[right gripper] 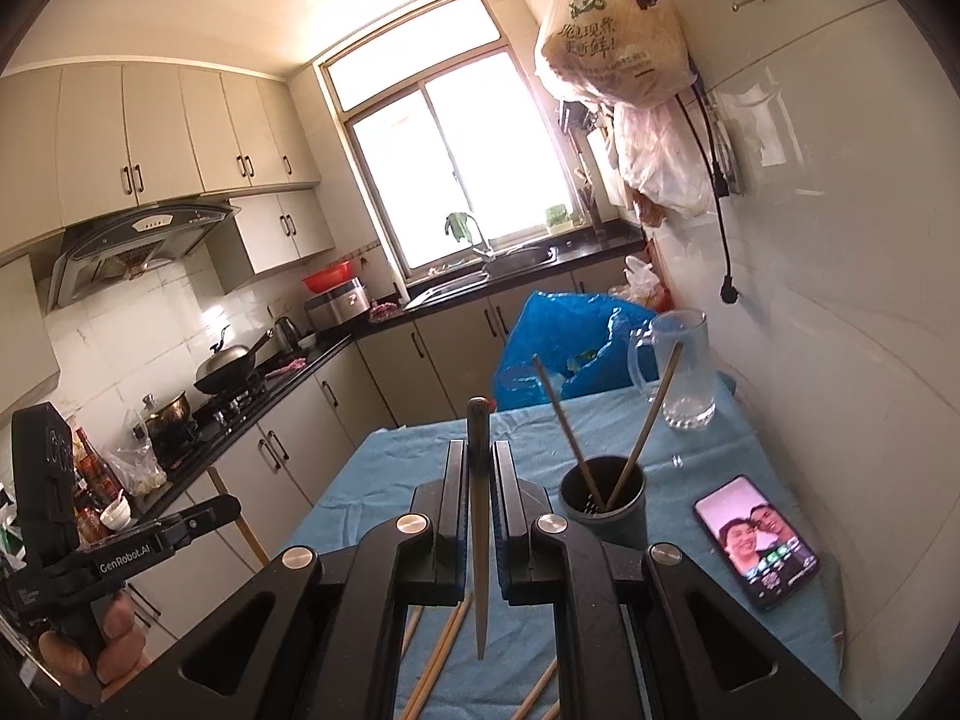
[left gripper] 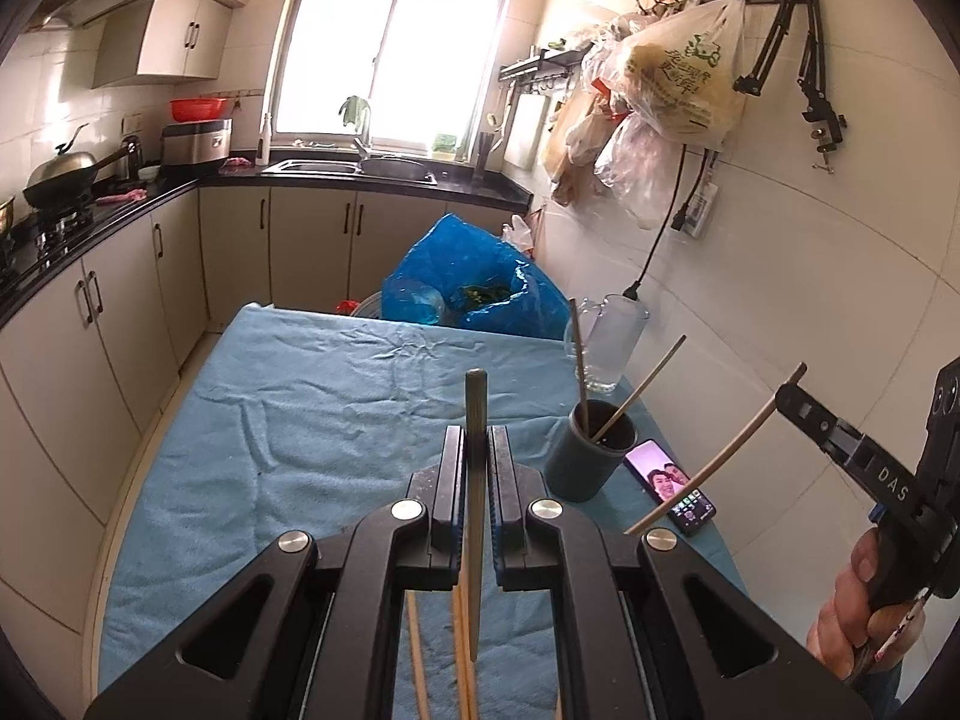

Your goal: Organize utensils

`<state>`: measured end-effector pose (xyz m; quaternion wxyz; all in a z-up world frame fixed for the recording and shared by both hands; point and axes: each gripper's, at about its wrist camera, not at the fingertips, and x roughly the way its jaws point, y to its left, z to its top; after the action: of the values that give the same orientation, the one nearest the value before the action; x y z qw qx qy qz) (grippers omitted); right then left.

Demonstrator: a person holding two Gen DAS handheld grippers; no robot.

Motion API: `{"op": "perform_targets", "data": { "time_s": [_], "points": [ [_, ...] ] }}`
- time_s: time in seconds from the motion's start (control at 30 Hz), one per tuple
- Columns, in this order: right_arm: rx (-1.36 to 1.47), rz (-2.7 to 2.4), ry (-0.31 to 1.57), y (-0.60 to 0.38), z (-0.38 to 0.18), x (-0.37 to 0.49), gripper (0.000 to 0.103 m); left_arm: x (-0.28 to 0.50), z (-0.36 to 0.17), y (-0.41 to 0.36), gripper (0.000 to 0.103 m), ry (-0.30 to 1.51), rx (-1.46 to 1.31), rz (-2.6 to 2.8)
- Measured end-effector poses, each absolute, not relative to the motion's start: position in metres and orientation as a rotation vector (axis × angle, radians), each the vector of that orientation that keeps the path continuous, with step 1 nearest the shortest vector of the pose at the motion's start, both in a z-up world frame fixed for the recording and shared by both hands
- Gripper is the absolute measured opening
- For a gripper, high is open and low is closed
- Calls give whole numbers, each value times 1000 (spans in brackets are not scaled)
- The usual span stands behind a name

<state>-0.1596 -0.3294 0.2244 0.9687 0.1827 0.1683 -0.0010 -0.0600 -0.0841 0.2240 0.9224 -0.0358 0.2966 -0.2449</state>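
My left gripper (left gripper: pixel 477 432) is shut on a wooden chopstick (left gripper: pixel 475 396) that stands upright between the pads, above the blue cloth (left gripper: pixel 300 420). To its right stands a dark round holder (left gripper: pixel 591 456) with two chopsticks (left gripper: pixel 645 387) leaning in it. Further right, my right gripper (left gripper: pixel 786 396) holds a pale chopstick (left gripper: pixel 720 459) slanting down. In the right wrist view the right gripper (right gripper: pixel 479 444) is shut on that chopstick (right gripper: pixel 478 540), left of the holder (right gripper: pixel 603 504). The left gripper (right gripper: pixel 231 504) shows at the far left in a hand. Loose chopsticks (right gripper: pixel 444 642) lie on the cloth below.
A lit phone (right gripper: pixel 756 540) lies right of the holder and a glass mug (right gripper: pixel 684 372) stands behind it near the tiled wall. A blue plastic bag (left gripper: pixel 474 282) sits past the table's far edge. Kitchen counters with a wok (left gripper: pixel 60 177) run along the left.
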Motion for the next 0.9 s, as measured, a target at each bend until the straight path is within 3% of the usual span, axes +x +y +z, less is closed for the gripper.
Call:
{"op": "perform_targets", "data": {
  "time_s": [0.57, 0.9],
  "points": [
    [341, -113, 256, -389, 276, -133, 7, -14, 287, -163, 6, 529, -75, -563],
    [303, -185, 244, -414, 283, -101, 7, 32, 298, -210, 6, 508, -143, -579]
  ]
}}
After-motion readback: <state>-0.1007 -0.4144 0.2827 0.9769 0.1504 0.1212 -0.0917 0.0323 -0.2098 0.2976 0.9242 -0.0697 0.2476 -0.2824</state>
